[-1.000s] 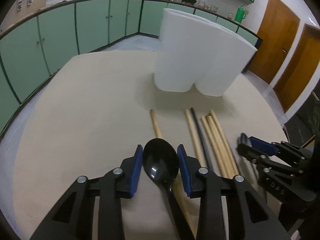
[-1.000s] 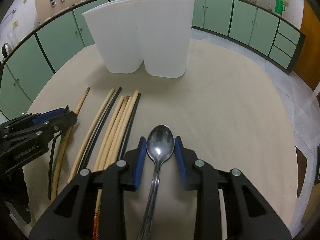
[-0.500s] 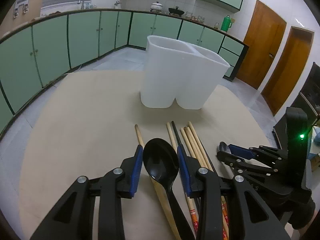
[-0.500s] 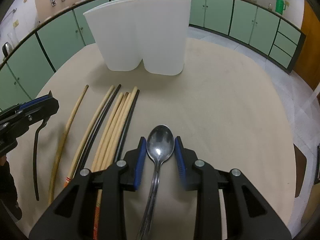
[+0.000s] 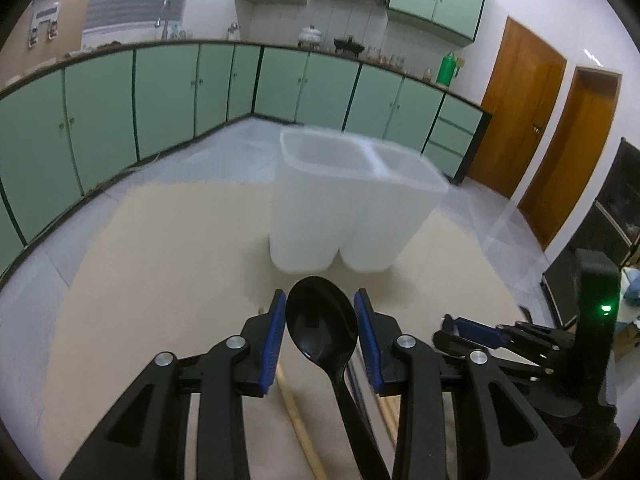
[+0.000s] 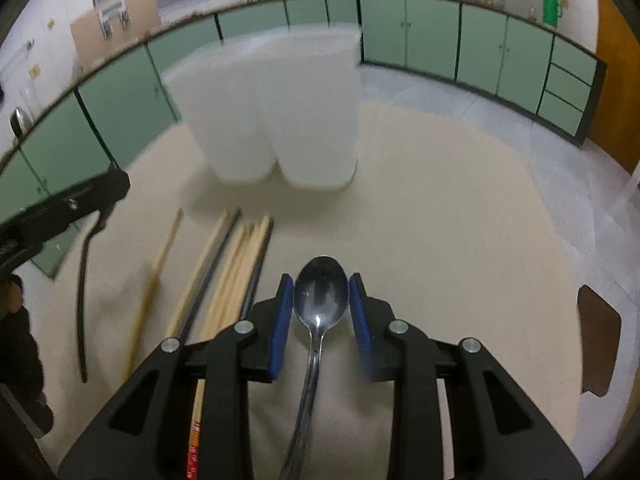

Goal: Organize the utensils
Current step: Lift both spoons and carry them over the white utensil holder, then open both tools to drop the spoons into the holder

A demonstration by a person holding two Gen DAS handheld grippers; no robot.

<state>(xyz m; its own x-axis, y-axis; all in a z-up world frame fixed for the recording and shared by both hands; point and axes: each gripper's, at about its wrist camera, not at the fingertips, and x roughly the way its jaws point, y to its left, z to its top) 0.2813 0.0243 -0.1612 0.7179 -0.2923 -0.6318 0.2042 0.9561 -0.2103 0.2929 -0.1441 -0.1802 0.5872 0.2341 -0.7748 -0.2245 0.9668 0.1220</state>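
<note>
The left gripper (image 5: 320,322) was clamped on a black plastic spoon (image 5: 322,322), bowl forward between the blue pads, held above the beige table (image 5: 140,280). The right gripper (image 6: 320,306) was clamped likewise on a metal spoon (image 6: 320,296), its handle running back under the camera. Ahead of both stood a white two-compartment utensil holder (image 5: 352,216), upright on the table. Between it and the grippers lay a row of wooden and black chopsticks (image 6: 236,268) side by side, one pale chopstick (image 6: 160,260) apart to their left.
</note>
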